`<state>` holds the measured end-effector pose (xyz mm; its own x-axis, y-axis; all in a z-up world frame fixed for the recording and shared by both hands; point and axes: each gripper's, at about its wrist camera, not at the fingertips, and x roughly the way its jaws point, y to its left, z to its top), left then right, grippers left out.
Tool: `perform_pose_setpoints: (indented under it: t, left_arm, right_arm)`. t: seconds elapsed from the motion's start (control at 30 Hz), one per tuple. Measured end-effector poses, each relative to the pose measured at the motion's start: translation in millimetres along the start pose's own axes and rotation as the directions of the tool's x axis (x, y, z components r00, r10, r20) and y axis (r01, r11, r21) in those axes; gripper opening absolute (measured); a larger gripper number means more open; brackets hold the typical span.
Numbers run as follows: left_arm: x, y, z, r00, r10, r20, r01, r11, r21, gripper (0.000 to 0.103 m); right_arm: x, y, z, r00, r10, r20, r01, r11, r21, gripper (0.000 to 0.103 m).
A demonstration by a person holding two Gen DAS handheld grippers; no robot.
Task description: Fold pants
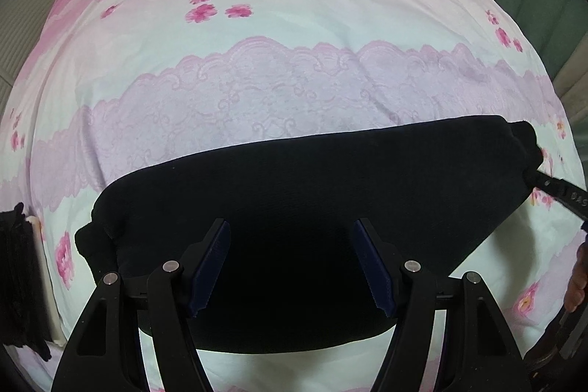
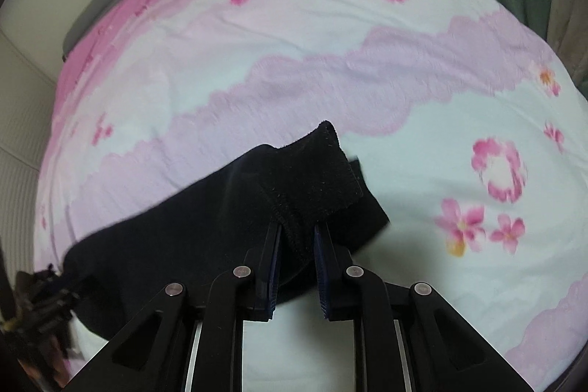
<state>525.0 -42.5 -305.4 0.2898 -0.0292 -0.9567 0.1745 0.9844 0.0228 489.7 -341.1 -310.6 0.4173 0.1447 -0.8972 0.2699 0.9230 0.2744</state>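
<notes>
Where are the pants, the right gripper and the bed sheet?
pants (image 1: 312, 193), left wrist view, middle of the dark cloth.
right gripper (image 2: 297, 234), right wrist view, between its fingertips.
bed sheet (image 2: 422, 142), right wrist view, bare part.

Bedsheet (image 1: 294, 24) lies open beyond the pants (image 1: 294, 190); nothing blocks passage.

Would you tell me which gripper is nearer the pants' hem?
Right. The right gripper is shut on the hem; the left gripper hovers open over the pants' middle.

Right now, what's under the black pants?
The black pants lie on a pink flowery bedsheet, which shows all around them. Whatever is directly beneath the cloth is covered, so I cannot tell. The right claw pinches one end.
</notes>
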Motion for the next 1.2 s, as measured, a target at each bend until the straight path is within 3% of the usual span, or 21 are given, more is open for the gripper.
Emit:
perform_pose_setpoints:
  t: [0.47, 0.57, 0.77, 0.93, 1.2]
  left_arm:
    - [2, -19, -18, 0.999, -0.014, -0.037, 0.015, 1.0, 0.016, 0.068]
    - [1, -25, -23, 0.999, -0.014, -0.041, 0.015, 1.0, 0.022, 0.068]
    - [-12, -32, -29, 0.999, -0.028, -0.02, 0.028, 1.0, 0.01, 0.068]
    - [-18, -51, -29, 0.999, -0.036, -0.009, 0.037, 0.998, 0.043, 0.068]
    - [-14, -71, -28, 0.999, -0.029, -0.019, 0.03, 0.997, 0.072, 0.068]
  right_arm:
    - [38, -30, -17, 0.995, -0.004, -0.098, 0.011, 0.998, 0.069, 0.02]
    - [35, -38, -18, 0.994, -0.011, -0.106, 0.022, 0.994, 0.104, 0.038]
    - [1, -39, -22, 1.0, 0.024, -0.013, -0.023, 0.994, 0.111, 0.07]
    - [4, -57, -25, 0.993, 0.117, 0.015, -0.117, 0.971, 0.207, 0.071]
    - [68, -80, -19, 0.972, 0.231, -0.049, -0.199, 0.912, 0.358, 0.071]
